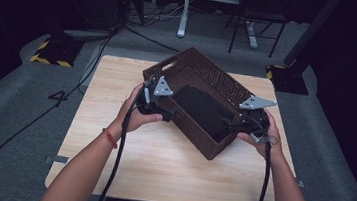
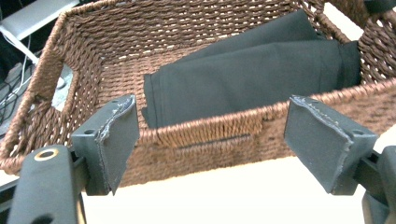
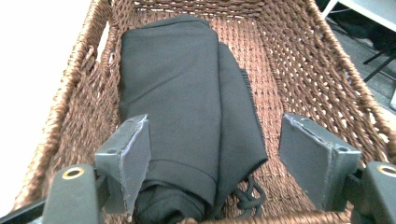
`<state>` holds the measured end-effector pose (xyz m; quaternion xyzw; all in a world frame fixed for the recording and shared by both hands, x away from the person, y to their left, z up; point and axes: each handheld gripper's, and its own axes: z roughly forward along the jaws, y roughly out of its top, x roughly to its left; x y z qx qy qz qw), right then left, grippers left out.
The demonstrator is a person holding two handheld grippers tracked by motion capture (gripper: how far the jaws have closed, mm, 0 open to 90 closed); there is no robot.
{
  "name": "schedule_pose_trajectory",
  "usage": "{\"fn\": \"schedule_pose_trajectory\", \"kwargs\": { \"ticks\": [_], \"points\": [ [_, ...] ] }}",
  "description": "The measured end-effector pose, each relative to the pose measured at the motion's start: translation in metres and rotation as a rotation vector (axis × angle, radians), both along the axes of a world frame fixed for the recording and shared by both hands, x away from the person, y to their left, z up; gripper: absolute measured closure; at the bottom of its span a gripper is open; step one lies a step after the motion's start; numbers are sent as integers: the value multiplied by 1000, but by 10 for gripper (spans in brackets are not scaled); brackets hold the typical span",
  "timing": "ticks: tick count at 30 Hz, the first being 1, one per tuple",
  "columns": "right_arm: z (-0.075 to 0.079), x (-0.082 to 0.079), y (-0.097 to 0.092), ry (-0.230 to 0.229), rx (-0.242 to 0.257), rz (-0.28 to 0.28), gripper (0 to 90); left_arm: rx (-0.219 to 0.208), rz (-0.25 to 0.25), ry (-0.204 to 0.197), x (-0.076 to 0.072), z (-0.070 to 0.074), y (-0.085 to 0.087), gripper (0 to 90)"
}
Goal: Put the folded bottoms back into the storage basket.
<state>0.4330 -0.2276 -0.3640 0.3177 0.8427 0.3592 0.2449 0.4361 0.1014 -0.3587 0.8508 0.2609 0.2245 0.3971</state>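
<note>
A brown woven basket sits at centre frame on the light wooden table, holding a folded black cloth. The left gripper, jaws spread, faces the basket's near long wall from outside. The right gripper, jaws spread, reaches over the right end wall above the cloth; black cables trail toward the bottom edge.

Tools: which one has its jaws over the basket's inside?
The right tool: its open jaws straddle the folded cloth in the basket. The left tool faces a wall from outside.
</note>
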Motion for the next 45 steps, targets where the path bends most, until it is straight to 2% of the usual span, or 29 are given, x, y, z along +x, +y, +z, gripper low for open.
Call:
{"fn": "schedule_pose_trajectory", "kwargs": {
  "ticks": [3,12,20,22,33,41,42,45],
  "points": [
    [1,-4,-3,-5,2,-2,265,4,5,-3,-4,-1,3,190],
    [2,-22,-18,-44,-12,-13,270,58,22,-20,-23,-11,19,191],
    [-1,-38,-25,-68,-29,-9,281,66,30,-12,-39,-23,31,192],
    [-5,-46,-28,-75,-37,-7,280,78,37,-13,-45,-28,36,191],
    [-25,-65,-41,-79,-37,-22,280,117,65,-3,-64,-48,57,190],
    [-45,-76,-53,-61,-49,-53,280,134,91,10,-76,-64,74,187],
    [-50,-78,-57,-53,-49,-62,280,151,95,6,-78,-68,77,185],
    [-54,-80,-61,-47,-44,-70,280,155,101,9,-81,-73,81,185]
  ]
}}
